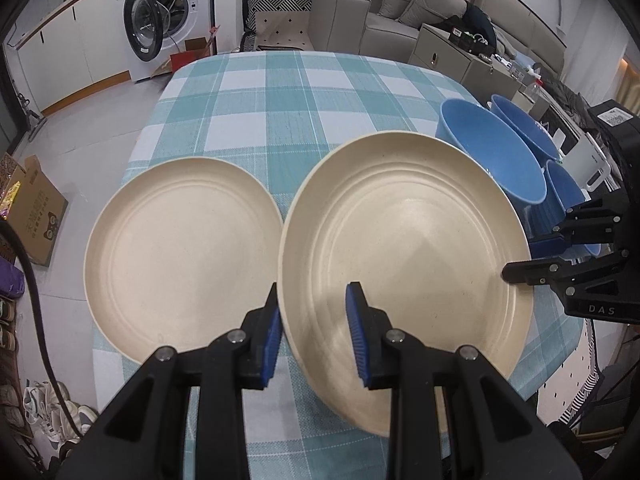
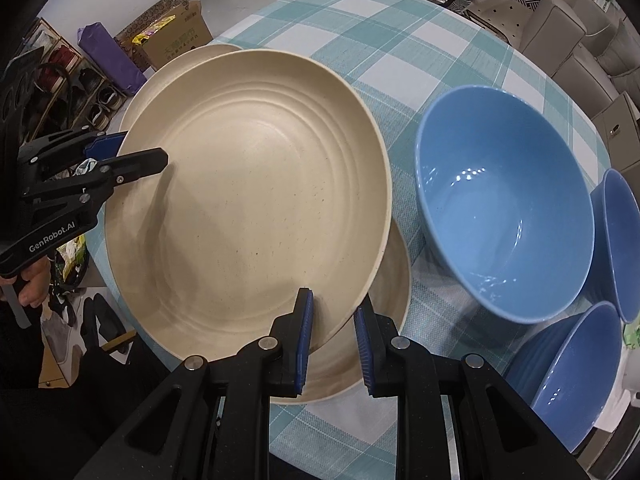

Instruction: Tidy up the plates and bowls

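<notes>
A round cream plastic plate (image 2: 248,184) is grasped at opposite rims by the left hand-held gripper (image 1: 316,334) and the right hand-held gripper (image 2: 332,344), above the checked tabletop (image 1: 256,112).

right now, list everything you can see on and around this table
plates: three, cream; lifted plate clamped at its rim, second plate on the table below it, third plate on the table to its left
bowls: three, blue, table's right side
tablecloth: one, teal and white check
washing machine: one, white, background
sofa: one, grey, background
cardboard box: one, brown, floor
left gripper, right gripper: black, blue pads, both shut on the lifted plate
</notes>
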`<act>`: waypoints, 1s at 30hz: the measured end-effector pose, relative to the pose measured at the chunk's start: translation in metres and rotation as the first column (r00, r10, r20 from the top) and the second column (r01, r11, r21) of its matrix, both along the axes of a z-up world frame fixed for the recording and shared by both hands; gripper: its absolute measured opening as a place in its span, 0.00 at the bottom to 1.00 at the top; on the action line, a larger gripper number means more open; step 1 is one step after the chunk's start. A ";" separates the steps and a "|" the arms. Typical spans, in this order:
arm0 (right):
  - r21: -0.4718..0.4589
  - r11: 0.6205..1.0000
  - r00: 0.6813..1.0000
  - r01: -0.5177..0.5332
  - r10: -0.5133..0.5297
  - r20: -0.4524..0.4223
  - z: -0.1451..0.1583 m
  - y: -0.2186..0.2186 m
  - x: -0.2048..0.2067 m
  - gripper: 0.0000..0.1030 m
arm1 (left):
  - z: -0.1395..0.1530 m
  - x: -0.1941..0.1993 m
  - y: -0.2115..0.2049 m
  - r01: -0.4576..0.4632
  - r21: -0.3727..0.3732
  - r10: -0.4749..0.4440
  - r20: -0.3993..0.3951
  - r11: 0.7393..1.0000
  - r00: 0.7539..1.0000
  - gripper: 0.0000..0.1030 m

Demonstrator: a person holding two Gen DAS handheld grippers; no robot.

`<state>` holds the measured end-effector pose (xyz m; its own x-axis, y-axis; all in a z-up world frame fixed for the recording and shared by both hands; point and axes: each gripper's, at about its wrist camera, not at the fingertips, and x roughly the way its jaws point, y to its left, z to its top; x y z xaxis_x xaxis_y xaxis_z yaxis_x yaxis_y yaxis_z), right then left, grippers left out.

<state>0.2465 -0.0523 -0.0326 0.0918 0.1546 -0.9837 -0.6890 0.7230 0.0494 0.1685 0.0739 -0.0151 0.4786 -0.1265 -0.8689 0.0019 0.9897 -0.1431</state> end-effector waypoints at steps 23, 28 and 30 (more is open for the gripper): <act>-0.050 0.997 0.997 0.062 -0.064 -0.042 -0.035 -0.039 -0.002 0.20 | -0.037 0.013 -0.044 0.106 0.035 -0.102 -0.101 0.994 0.990 0.27; -0.060 0.996 0.997 0.060 -0.062 -0.042 -0.036 -0.038 -0.004 0.20 | -0.040 0.014 -0.046 0.116 0.040 -0.111 -0.115 0.992 0.987 0.28; -0.061 0.996 0.997 0.060 -0.063 -0.043 -0.036 -0.035 -0.005 0.20 | -0.040 0.014 -0.046 0.121 0.041 -0.115 -0.118 0.992 0.986 0.28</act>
<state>0.2414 -0.0871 -0.0684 0.0548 0.0912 -0.9943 -0.6413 0.7665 0.0349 0.1826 0.0279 -0.0554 0.3592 -0.1332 -0.9237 0.1053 0.9892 -0.1017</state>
